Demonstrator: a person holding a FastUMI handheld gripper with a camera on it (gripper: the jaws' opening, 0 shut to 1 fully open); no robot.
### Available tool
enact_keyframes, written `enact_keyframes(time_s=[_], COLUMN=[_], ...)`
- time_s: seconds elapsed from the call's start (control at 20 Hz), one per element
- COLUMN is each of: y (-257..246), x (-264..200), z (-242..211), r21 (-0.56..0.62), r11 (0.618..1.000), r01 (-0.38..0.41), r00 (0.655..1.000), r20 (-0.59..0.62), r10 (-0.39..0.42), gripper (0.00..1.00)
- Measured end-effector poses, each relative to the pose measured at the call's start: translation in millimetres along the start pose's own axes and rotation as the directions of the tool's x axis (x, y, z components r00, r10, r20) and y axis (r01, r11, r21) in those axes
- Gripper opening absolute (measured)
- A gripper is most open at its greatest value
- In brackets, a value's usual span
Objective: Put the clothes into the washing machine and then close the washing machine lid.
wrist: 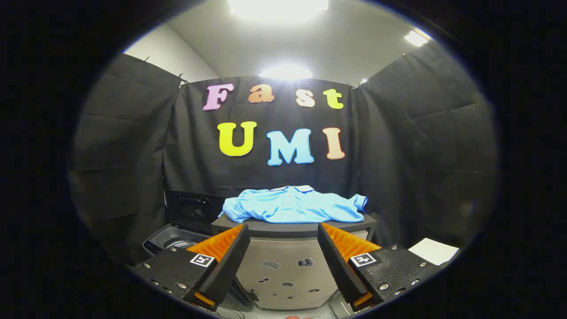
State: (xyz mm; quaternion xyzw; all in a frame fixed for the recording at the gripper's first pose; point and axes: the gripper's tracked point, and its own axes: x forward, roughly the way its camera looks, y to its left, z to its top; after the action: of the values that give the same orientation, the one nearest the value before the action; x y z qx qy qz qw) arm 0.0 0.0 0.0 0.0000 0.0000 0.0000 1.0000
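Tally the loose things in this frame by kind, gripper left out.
Blue shirt, lying on the dark table: 1
Washing machine, lid up, beside the table: 1
White sheet: 1
Table: 1
Total: 4
The gripper is open, short of the shirt.

Shirt (294,207): light blue (darker blue trim). Gripper (283,252) fingers (228,261): black pads, orange ribbed backs, spread apart. Table (292,230): dark top.
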Motion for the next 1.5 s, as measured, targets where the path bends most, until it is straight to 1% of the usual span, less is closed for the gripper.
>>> enact_keyframes(time_s=[0.25,0.4,0.55,0.65,0.9,1.15,1.5], y=[3,4,8,2,-5,-6,-17], x=[-8,-6,-5,-5,-7,-3,18], z=[-8,-17,-11,-3,-1,-17,14], r21=[0.010,0.027,0.015,-0.004,0.013,0.028,0.005], r11=[1.000,1.000,1.000,1.000,1.000,1.000,0.999], r01=[-0.010,-0.009,-0.016,-0.006,0.007,-0.005,0.039], r00=[1.000,0.999,1.000,1.000,1.000,0.999,0.999], r20=[-0.007,-0.032,-0.026,0.000,0.018,-0.044,0.006], r10=[0.010,0.010,0.017,0.006,-0.007,0.006,-0.039], gripper=[0.95,0.95,0.95,0.96,0.95,0.95,0.95])
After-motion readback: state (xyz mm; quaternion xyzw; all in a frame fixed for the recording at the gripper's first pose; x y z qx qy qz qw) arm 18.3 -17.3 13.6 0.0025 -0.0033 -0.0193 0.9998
